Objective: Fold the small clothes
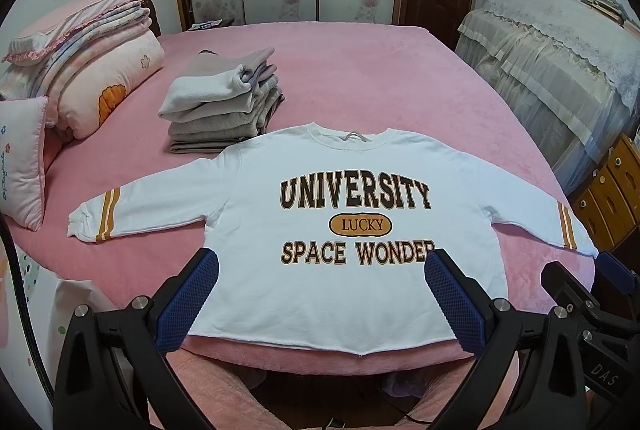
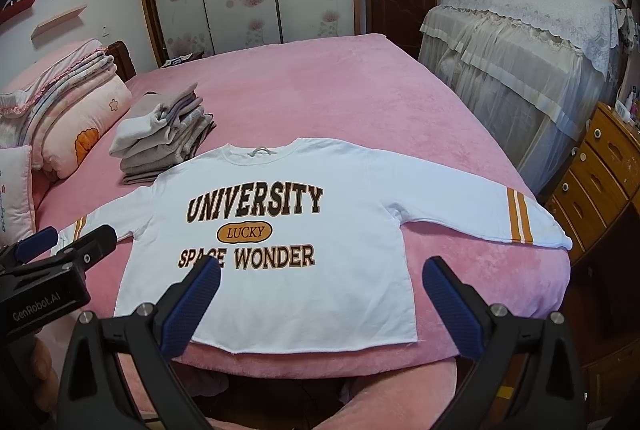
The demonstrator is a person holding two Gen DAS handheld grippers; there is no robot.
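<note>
Taking the white sweatshirt as the landmark and going from its left side to its right: beyond its left shoulder sits a stack of folded clothes, probably garments already done, set aside there to keep the near part of the pink bed free for folding. The left sleeve reaches straight out from the body, its orange cuff stripes near the bed's edge. The sweatshirt itself lies flat and print-up on the bed, collar toward the far wardrobe and hem at the near edge, so its body runs near to far while its long axis, cuff to cuff, runs left to right across the bed. It looks spread this way so that each sleeve can be folded inward first. The left hand-held gripper hovers above the lower part of the sweatshirt, jaws apart and holding nothing. The right hand-held gripper hovers just off the sweatshirt's lower right corner, also spread wide and empty. Furthest right, the right sleeve stretches out to its striped cuff by the bed's right edge.
</note>
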